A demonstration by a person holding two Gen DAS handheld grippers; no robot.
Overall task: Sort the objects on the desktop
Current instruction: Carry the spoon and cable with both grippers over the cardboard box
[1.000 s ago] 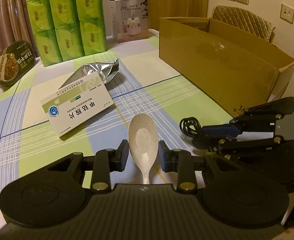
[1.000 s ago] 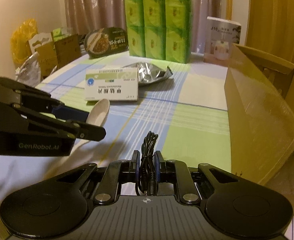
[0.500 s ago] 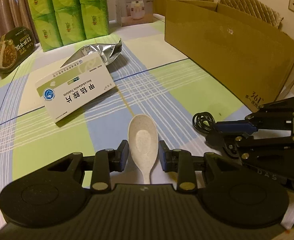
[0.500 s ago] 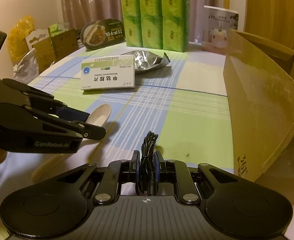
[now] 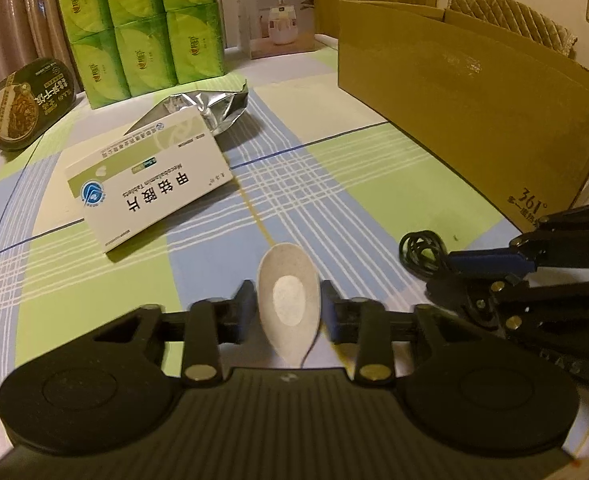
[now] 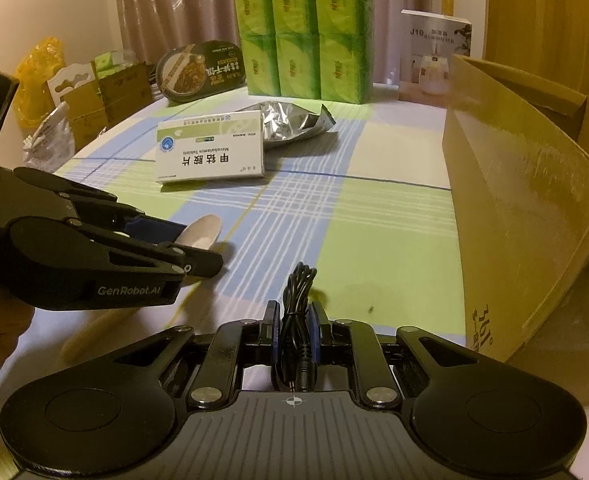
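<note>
A pale ceramic soup spoon (image 5: 288, 306) sits between the left gripper (image 5: 287, 307) fingers, which close against its bowl, above the tablecloth. To its right, the right gripper (image 6: 293, 332) clamps a coiled black cable (image 6: 296, 312) by its plug end. A large open cardboard box (image 5: 474, 120) stands at the right; its inside is hidden from view. On the checked green-and-blue tablecloth (image 5: 334, 184) lie a white medicine box (image 5: 150, 184) and a crumpled foil pouch (image 5: 214, 108). Behind stand stacked green tissue packs (image 5: 142, 28), beside a curtain.
</note>
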